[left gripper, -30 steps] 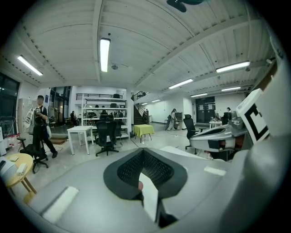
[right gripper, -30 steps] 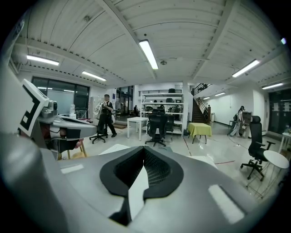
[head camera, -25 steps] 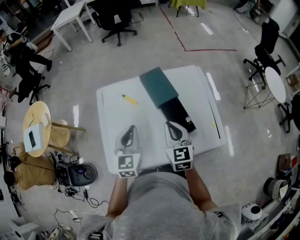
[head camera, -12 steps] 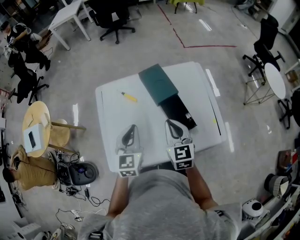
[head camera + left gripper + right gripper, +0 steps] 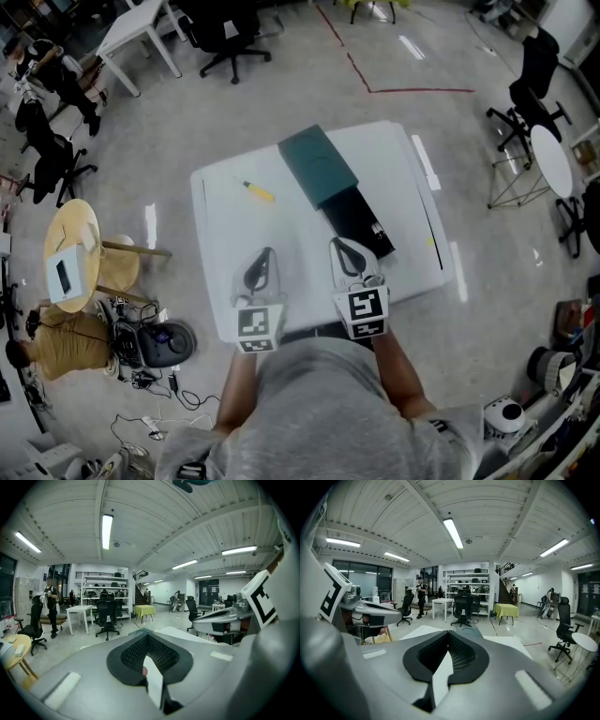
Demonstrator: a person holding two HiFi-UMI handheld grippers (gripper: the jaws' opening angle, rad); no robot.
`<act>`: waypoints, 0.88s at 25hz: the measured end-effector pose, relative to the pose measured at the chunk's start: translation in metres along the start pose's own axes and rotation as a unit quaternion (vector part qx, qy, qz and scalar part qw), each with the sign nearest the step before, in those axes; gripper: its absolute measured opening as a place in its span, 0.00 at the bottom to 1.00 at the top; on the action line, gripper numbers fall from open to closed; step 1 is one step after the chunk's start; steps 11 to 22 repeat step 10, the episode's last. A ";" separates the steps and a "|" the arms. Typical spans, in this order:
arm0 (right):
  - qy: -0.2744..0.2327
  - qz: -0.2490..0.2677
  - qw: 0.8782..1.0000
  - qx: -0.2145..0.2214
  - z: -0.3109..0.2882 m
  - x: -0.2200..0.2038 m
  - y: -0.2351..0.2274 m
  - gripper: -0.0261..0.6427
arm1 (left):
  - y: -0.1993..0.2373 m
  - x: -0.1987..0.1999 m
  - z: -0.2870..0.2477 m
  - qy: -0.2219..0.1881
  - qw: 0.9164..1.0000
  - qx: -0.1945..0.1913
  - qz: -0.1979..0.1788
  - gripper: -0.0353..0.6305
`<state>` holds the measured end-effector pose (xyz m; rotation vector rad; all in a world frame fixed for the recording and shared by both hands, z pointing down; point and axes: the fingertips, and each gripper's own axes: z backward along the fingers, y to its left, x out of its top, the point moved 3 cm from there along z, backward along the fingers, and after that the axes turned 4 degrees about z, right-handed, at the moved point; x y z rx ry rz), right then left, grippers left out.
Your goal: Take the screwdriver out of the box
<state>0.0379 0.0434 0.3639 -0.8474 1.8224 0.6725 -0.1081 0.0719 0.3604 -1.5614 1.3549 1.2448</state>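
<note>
left hand-held gripper [image 5: 263, 255]: jaws pressed together, nothing between them. right hand-held gripper [image 5: 337, 246]: same, closed and empty. Both sit side by side over the near edge of the surface [image 5: 225, 234], touching nothing that I can see.

The right one sits near the end of the black tray [image 5: 356, 223], which is slid out of the teal sleeve [image 5: 319, 167] of the box toward the person.

A small yellow thing that reads as the screwdriver [image 5: 260, 194] lies on the bare surface left of the sleeve. It is clear of the box and beyond the left one. It's too small to be certain.

Status call: removal looks done. Box open, tool out and lying flat, both tools free. Nothing obvious is left to do. I can't see whether the tray holds anything else.
</note>
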 end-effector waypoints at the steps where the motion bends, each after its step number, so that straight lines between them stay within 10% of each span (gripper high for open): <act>1: 0.000 0.000 1.000 0.000 0.000 0.000 0.000 0.04 | 0.000 0.000 0.000 0.000 1.000 0.000 0.000 0.07; 22: 0.001 -0.001 1.000 0.001 -0.002 0.000 -0.001 0.04 | -0.001 -0.002 -0.002 0.003 1.000 -0.003 0.002 0.07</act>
